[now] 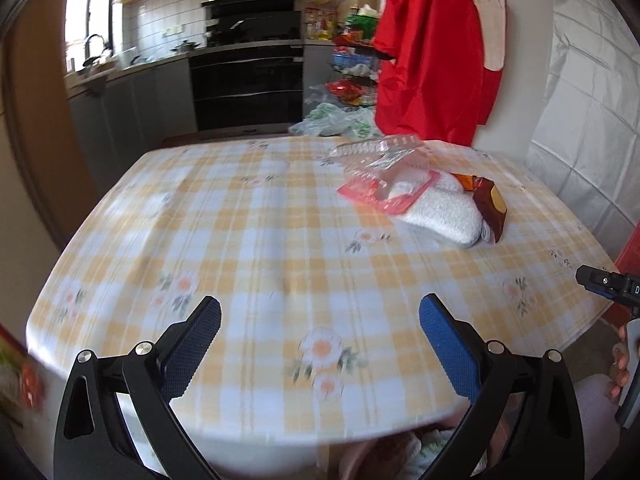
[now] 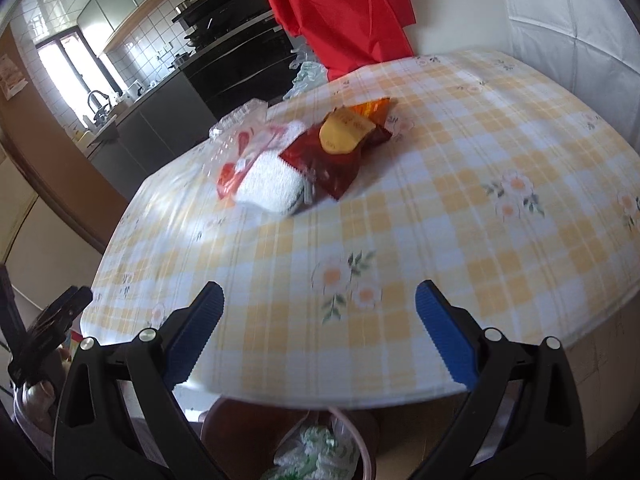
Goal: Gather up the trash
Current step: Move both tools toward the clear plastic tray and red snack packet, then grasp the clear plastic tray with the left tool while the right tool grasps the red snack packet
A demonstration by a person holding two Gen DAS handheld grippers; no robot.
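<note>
A heap of trash lies on the far side of the checked table [image 1: 240, 240] [image 2: 460, 200]: a clear plastic clamshell [image 1: 376, 150] [image 2: 236, 120], a red-and-white wrapper [image 1: 368, 194] [image 2: 236, 160], a white foam net [image 1: 440, 212] [image 2: 272, 180] and a dark red snack bag [image 1: 486, 200] [image 2: 340, 152]. My left gripper [image 1: 320, 312] hovers open over the near table edge, well short of the heap. My right gripper [image 2: 320, 300] is open too, above the near edge, with nothing between its fingers. Below the table edge sits a bin with a green-printed plastic bag [image 2: 320, 452].
A red cloth [image 1: 432, 48] [image 2: 340, 12] hangs behind the table. Beyond the table are kitchen counters, a black oven [image 1: 248, 76] and a cluttered rack [image 1: 352, 64]. The other gripper's tip [image 1: 608, 284] and a hand [image 1: 620, 364] show at the right edge.
</note>
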